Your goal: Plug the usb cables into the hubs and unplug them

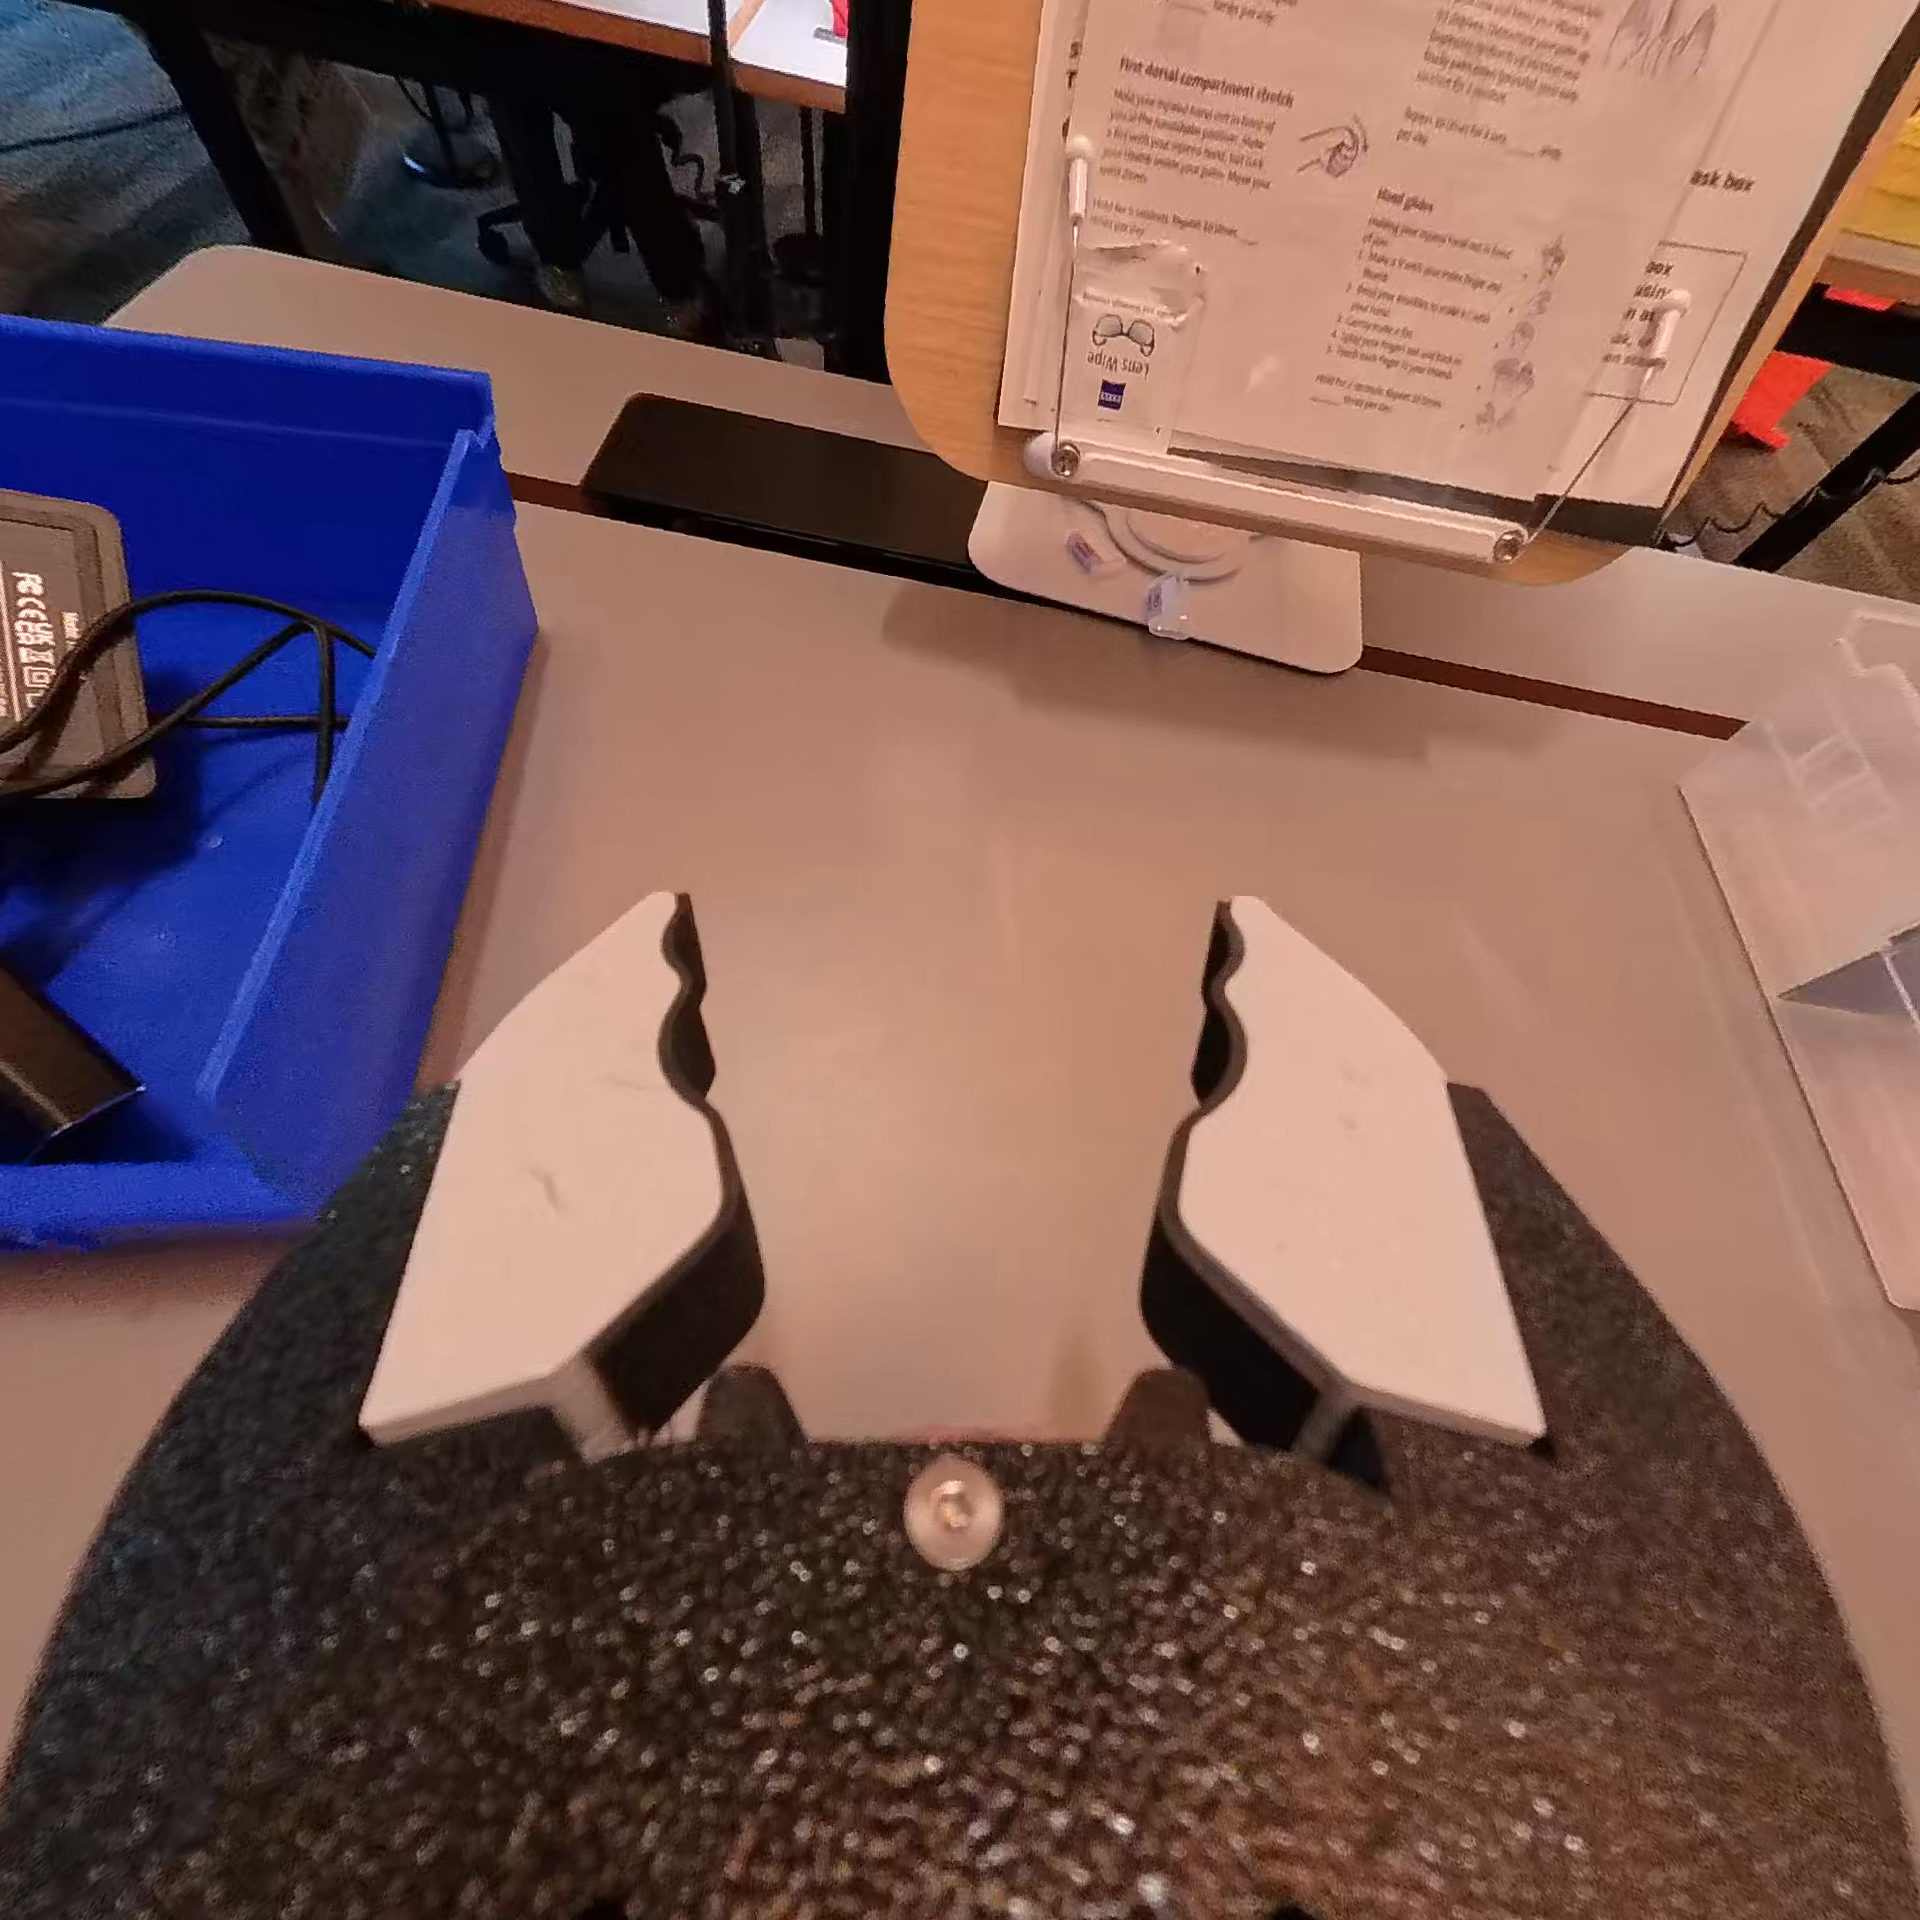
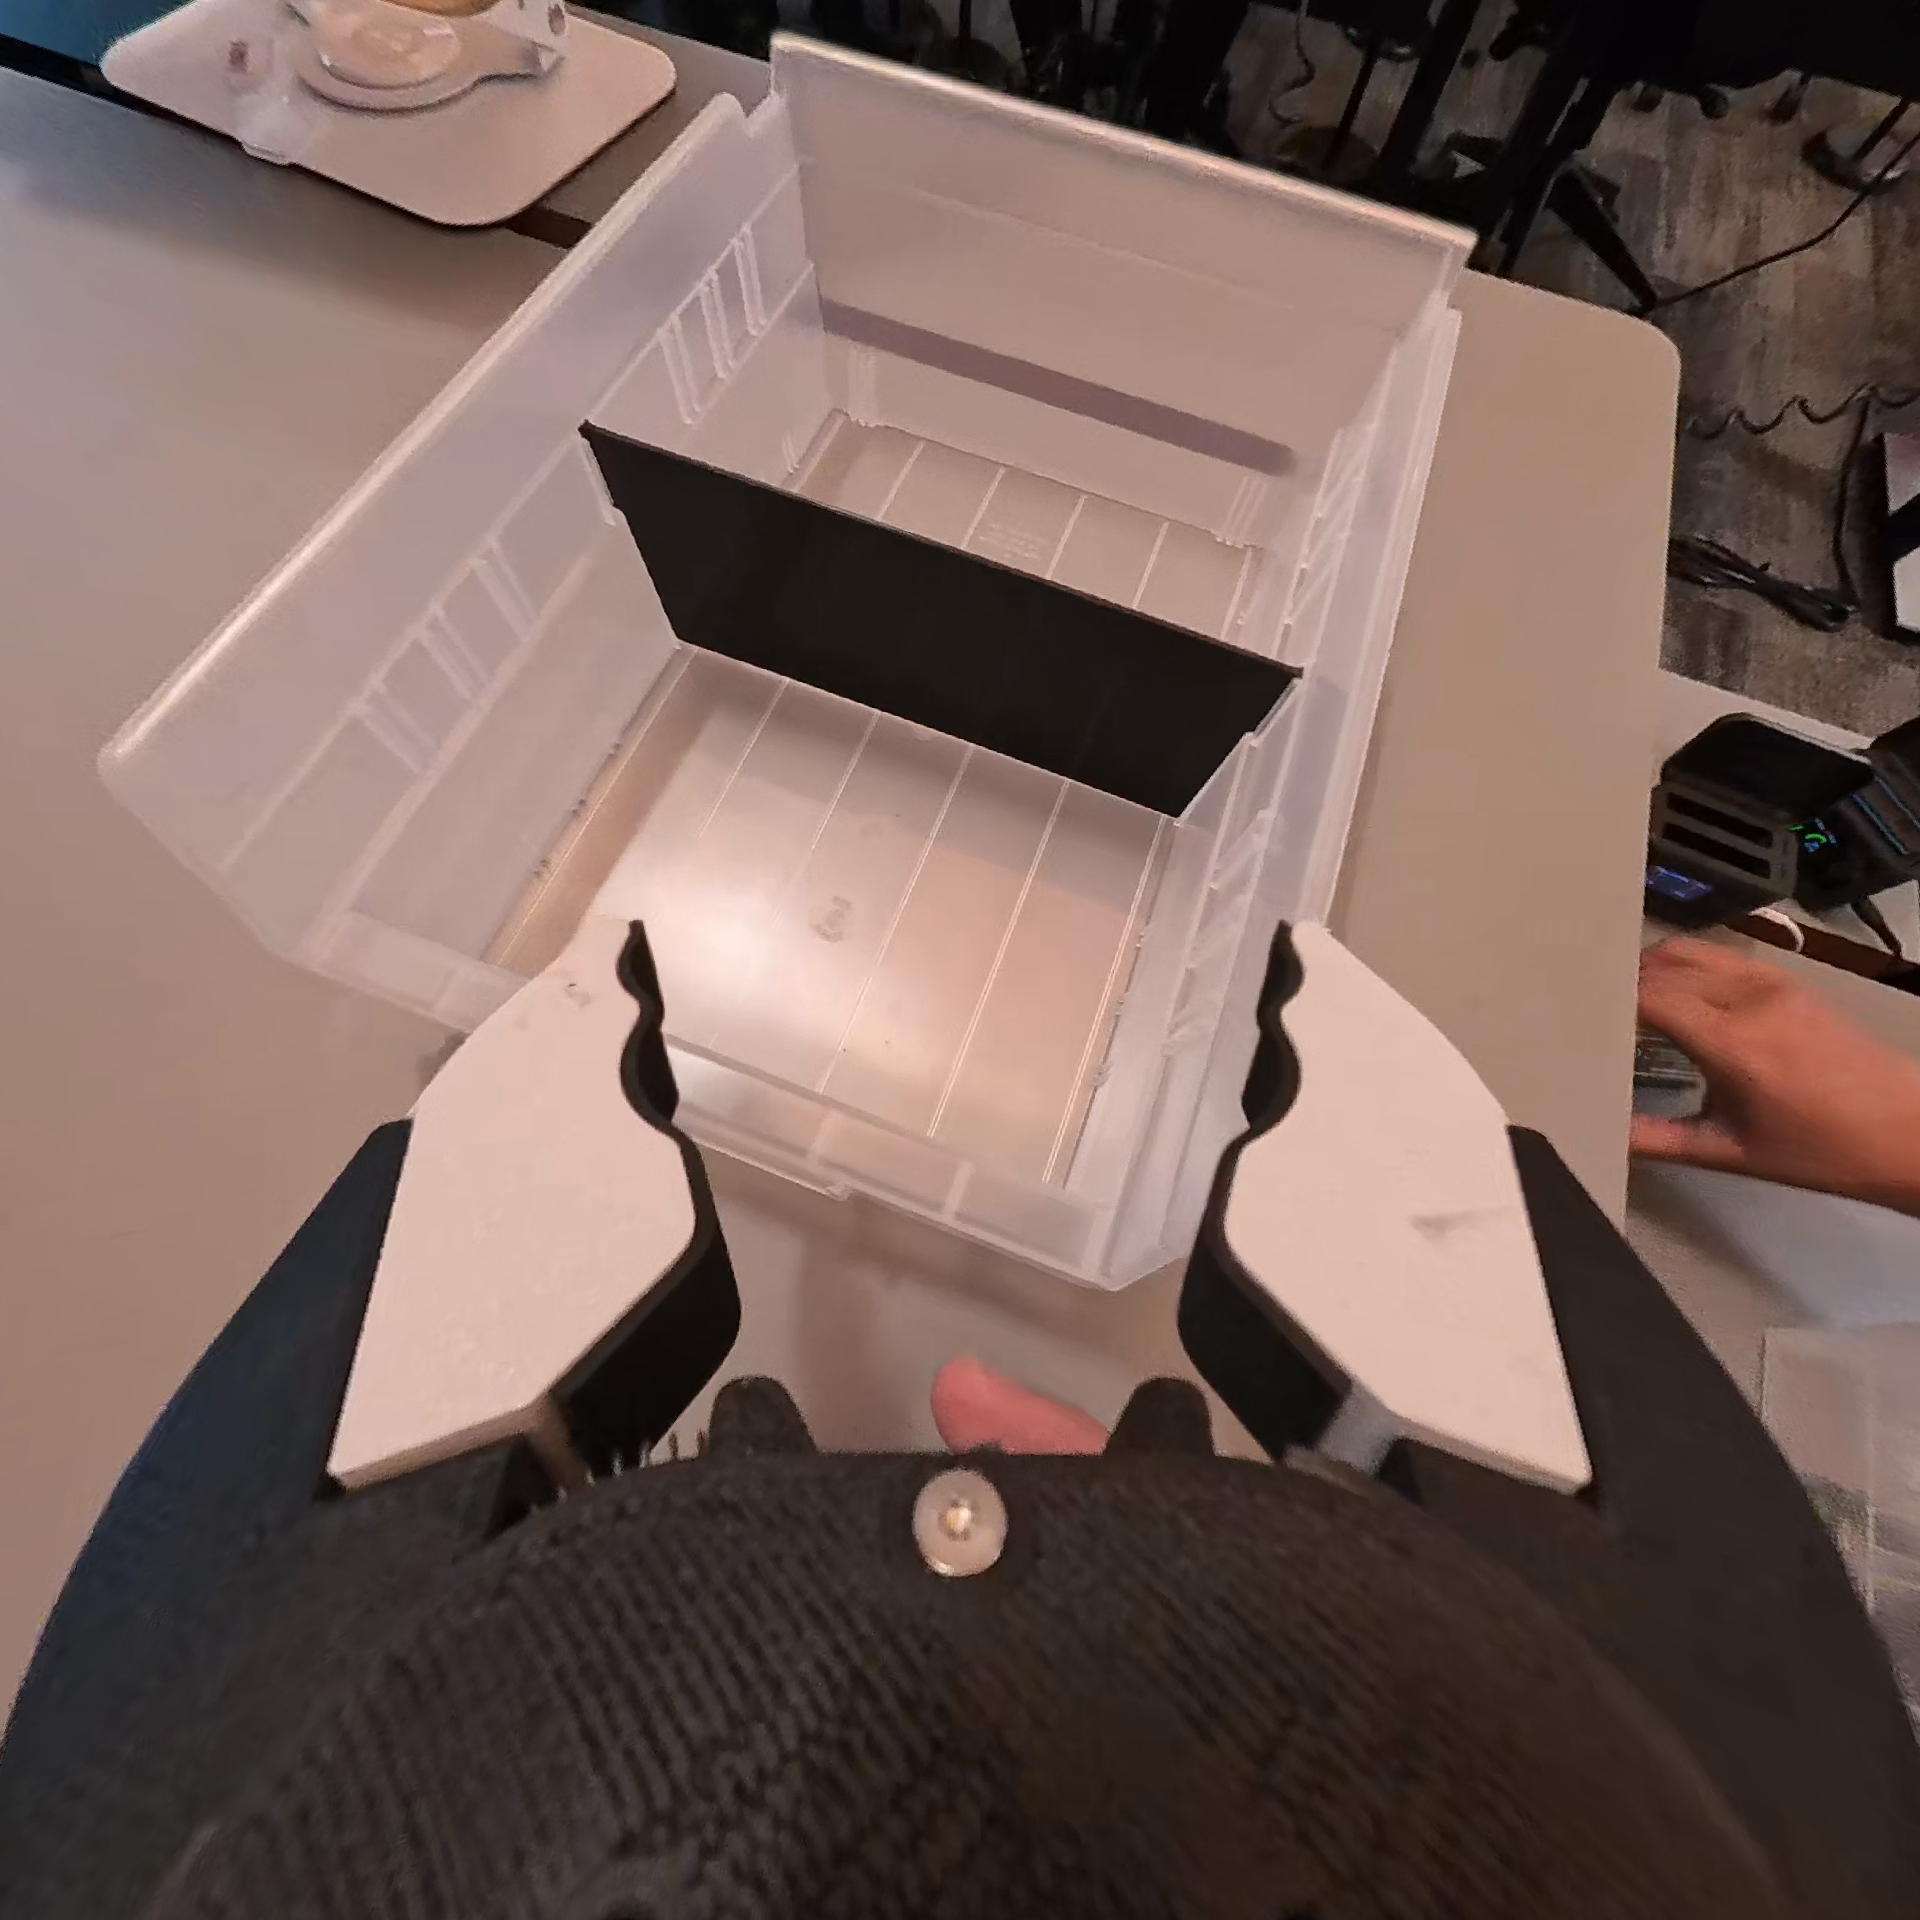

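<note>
A blue bin [image 1: 416, 779] stands at the left of the grey table. It holds a dark flat hub [image 1: 62, 644] with a black cable [image 1: 239, 675] looped over it, and a second dark block [image 1: 47, 1049] near its front. My left gripper [image 1: 954, 909] is open and empty over bare table, to the right of the blue bin. My right gripper [image 2: 961, 935] is open and empty, above the near edge of a clear plastic bin [image 2: 364, 727] with a black divider [image 2: 935, 634]. Both its compartments hold nothing.
A wooden document stand [image 1: 945, 260] with papers sits on a white base [image 1: 1299, 613] at the back. The clear bin's corner [image 1: 1829, 935] shows at the right in the left wrist view. A person's hand [image 2: 1766, 1070] rests on a neighbouring table beside dark devices [image 2: 1766, 821].
</note>
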### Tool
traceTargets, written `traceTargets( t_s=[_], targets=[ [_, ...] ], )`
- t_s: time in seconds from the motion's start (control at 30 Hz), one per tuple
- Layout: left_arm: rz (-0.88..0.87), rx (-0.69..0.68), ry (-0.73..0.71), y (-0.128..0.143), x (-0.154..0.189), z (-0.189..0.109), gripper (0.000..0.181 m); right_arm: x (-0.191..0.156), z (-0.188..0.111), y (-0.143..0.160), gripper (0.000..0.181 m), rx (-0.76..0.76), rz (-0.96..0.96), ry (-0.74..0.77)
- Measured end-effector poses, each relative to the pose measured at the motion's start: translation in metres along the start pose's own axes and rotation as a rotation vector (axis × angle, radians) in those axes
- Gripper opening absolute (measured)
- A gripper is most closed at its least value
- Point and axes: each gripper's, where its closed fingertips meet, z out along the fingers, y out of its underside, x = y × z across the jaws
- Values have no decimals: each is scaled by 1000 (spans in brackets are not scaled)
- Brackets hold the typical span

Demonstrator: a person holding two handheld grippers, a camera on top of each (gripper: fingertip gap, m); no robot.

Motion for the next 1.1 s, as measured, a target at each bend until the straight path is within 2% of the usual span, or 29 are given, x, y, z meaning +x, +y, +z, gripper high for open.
traceTargets(
  t_s=[0.03, 0.17, 0.3, 0.5, 0.67, 0.83, 0.97, 1.1],
  targets=[
    [4, -6, 3, 2, 1, 2, 91, 1, 0, 1, 109, 7, 4, 6],
    [20, -27, -9, 6, -2, 4, 92, 2, -3, 0, 109, 30, 32, 11],
    [-5, -38, -16, 3, -7, 10, 93, 8, -15, -19, 108, 140, 10, 43],
    [10, -11, -12, -5, -5, 14, 93, 11, -8, -12, 111, 87, 20, 46],
    [2, -35, -38, 0, -11, 16, 93, 18, -4, -15, 111, 83, -5, 49],
    [5, -40, -40, -1, -16, 19, 95, 39, 3, -50, 111, 147, -79, -33],
    [1, -26, -30, -7, -14, 21, 95, 37, 19, -68, 110, 120, -46, -175],
    [22, -10, -32, -10, -16, 17, 95, 34, 27, -81, 108, 128, -51, -198]
  ],
)
